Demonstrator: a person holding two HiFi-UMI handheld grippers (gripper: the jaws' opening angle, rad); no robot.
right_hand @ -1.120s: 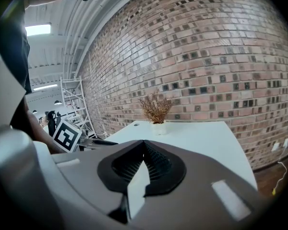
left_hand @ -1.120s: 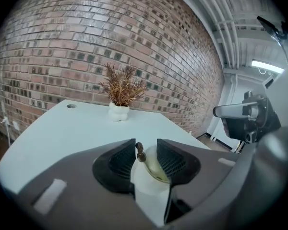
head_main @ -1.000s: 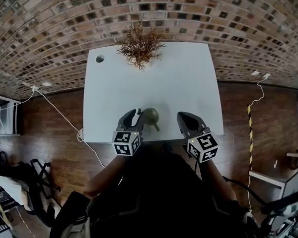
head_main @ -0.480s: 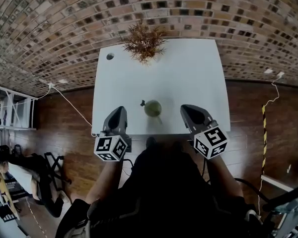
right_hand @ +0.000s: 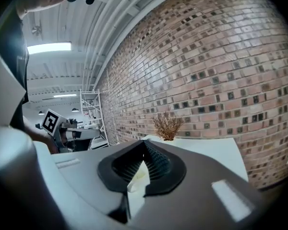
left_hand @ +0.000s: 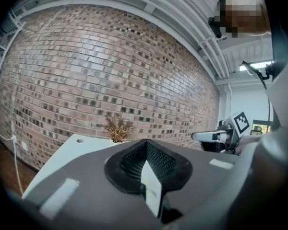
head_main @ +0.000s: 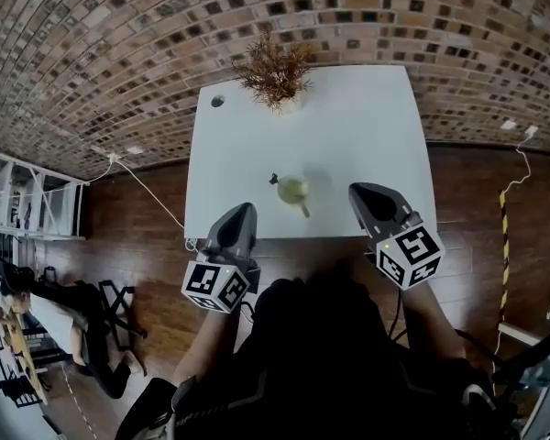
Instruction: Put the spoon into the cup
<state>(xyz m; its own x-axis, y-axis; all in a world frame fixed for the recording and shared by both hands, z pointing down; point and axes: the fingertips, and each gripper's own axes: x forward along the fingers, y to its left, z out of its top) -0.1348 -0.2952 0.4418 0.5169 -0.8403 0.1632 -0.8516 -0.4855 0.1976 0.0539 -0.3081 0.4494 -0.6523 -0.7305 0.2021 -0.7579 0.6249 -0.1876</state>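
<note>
1 cup (head_main: 293, 189) stands on the counter (head_main: 367, 126) near its front edge. It holds 1 spoon (head_main: 303, 209), handle leaning over the rim. 1 plant (head_main: 275, 70) stands at the far edge. 2 grippers: left gripper (head_main: 245, 211) and right gripper (head_main: 360, 192), both fully closed, empty, flanking the cup.

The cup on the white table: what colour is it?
The cup is a pale olive green; the head view shows it best.

Cup (head_main: 293, 189) on white table (head_main: 348, 126), dried plant (head_main: 275, 70) — far edge
</note>
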